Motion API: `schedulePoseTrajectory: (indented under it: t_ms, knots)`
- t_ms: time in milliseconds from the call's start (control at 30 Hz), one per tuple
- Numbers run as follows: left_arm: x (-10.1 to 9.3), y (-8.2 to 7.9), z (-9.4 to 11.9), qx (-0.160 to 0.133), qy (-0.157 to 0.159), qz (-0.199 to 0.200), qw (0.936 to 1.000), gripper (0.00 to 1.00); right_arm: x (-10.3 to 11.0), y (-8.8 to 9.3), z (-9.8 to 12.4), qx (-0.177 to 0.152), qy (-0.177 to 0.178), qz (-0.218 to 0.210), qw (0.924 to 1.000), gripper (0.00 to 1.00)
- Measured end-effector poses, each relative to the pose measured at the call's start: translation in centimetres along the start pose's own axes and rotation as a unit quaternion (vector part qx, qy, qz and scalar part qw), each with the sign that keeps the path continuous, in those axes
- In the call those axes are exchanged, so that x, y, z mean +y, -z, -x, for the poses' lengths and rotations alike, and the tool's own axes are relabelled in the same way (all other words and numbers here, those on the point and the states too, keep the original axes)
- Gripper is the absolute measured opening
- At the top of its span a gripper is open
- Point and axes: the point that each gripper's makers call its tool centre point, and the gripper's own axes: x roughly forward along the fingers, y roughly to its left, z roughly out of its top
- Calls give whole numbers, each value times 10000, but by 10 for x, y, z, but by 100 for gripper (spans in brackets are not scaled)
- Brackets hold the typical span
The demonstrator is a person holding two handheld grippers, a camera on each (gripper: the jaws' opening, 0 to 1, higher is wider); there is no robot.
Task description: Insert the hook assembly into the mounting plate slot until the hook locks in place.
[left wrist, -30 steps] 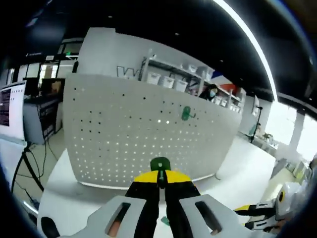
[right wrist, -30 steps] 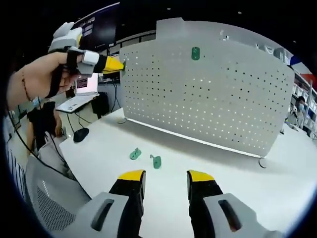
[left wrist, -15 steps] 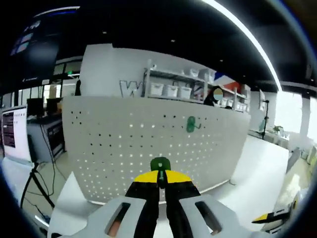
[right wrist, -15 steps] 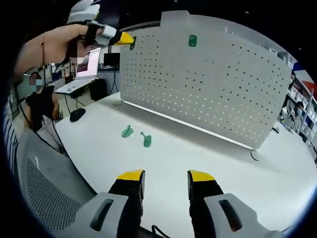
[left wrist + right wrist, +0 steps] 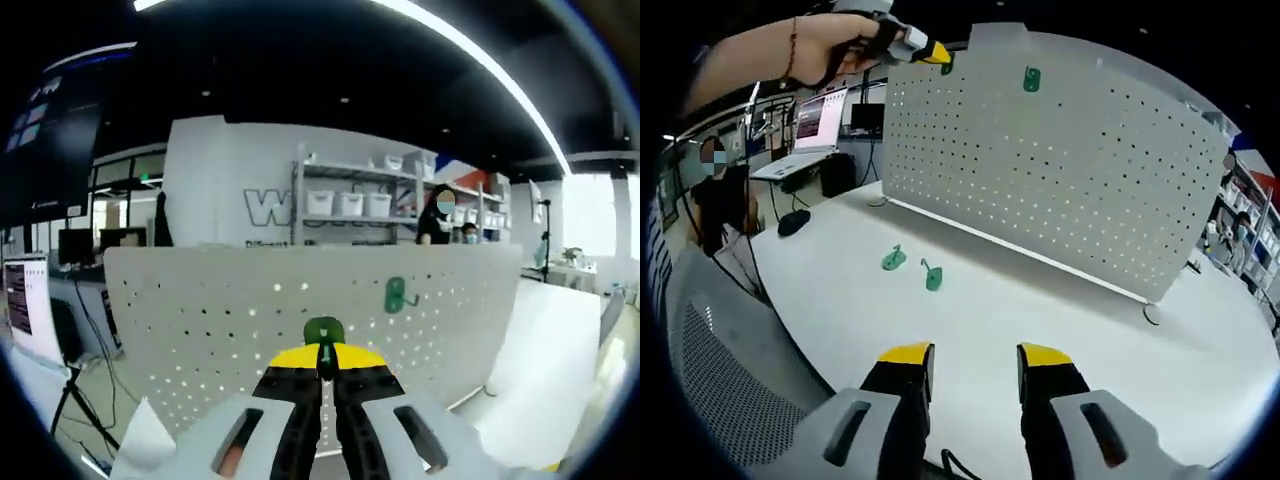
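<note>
on the back wall (image 5: pixel 225 180) in the left gripper view, big dark letters begin with "w", the rest hidden behind a shelf rack (image 5: pixel 350 205); a smaller line beneath is too blurred to read, as are the monitor screens

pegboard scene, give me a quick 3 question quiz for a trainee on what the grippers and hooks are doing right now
1. True or false: the left gripper is shut on a green hook.
2. How many green hooks lie loose on the white table?
3. The right gripper is: A) open, holding nothing; B) shut on a hook; C) touching the pegboard.

Key:
1. True.
2. Two: one beside another.
3. A.
</note>
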Motion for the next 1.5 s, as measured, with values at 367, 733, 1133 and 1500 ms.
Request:
schedulePoseTrajectory:
  t_ms: [367,733,1133,1500]
  knots:
    - [-7,-7,-23,-76,-69,55,9999,2,-5,-1,2,-81,99,-81,9999,30]
    - [-19,-11,-46,-138,-146,78,9998,2,-8,-1,3,-99,146,-148,9997,30]
    - [-28,-17,-63,-228,-344,-12,9991,2,-11,-2,2,-108,171,-225,9995,30]
    - [-29,-9,-76,-130,-422,-175,9989,2,-14,-3,3,-139,205,-280,9993,30]
